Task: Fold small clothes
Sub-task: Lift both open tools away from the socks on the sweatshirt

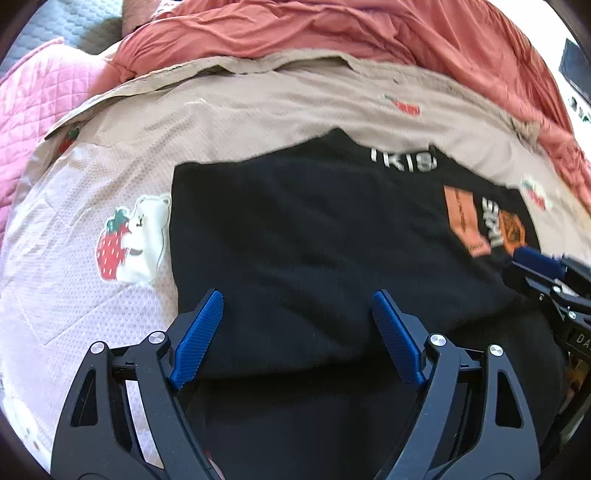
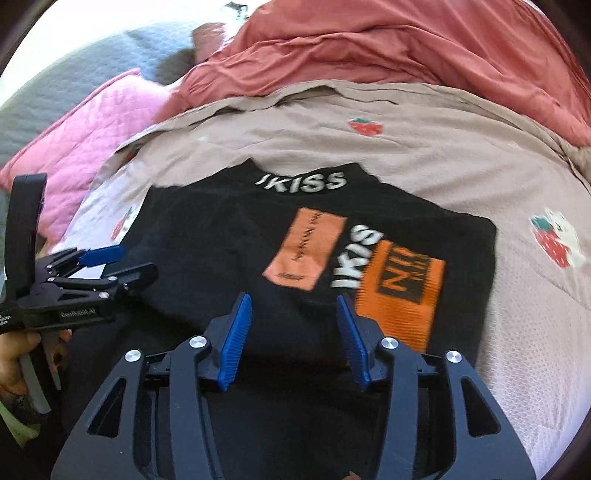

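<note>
Looking down from the rig, I saw a pink quilted pillow [image 1: 40, 110] at the far left, with a gray quilted cover [image 1: 55, 26] behind it and a rumpled red blanket [image 1: 332, 33] bunched across the back. Nearer to me lay a beige bedspread [image 1: 240, 107] printed with strawberries and a white bear [image 1: 144, 240], and on it the black T-shirt [image 1: 295, 229] was spread flat, its white lettering at the collar end and its orange patches [image 2: 399, 291] toward the right side.

My left gripper [image 1: 297, 306] hovered over the near part of the shirt, its blue pads [image 1: 199, 336] standing wide apart with only flat black cloth showing between them and nothing pinched. In the right wrist view the same gripper appeared side-on at the left edge, held by a hand [image 2: 14, 354] whose fingers wrapped its handle.

My right gripper [image 2: 295, 314] hung above the shirt just beside the orange print, its blue pads [image 2: 236, 332] parted about halfway; I saw cloth below them but none caught between them. From the left wrist view only its tip reached in at the right edge, over the shirt's printed side. Both pictures were slightly blurred around the lettering.
</note>
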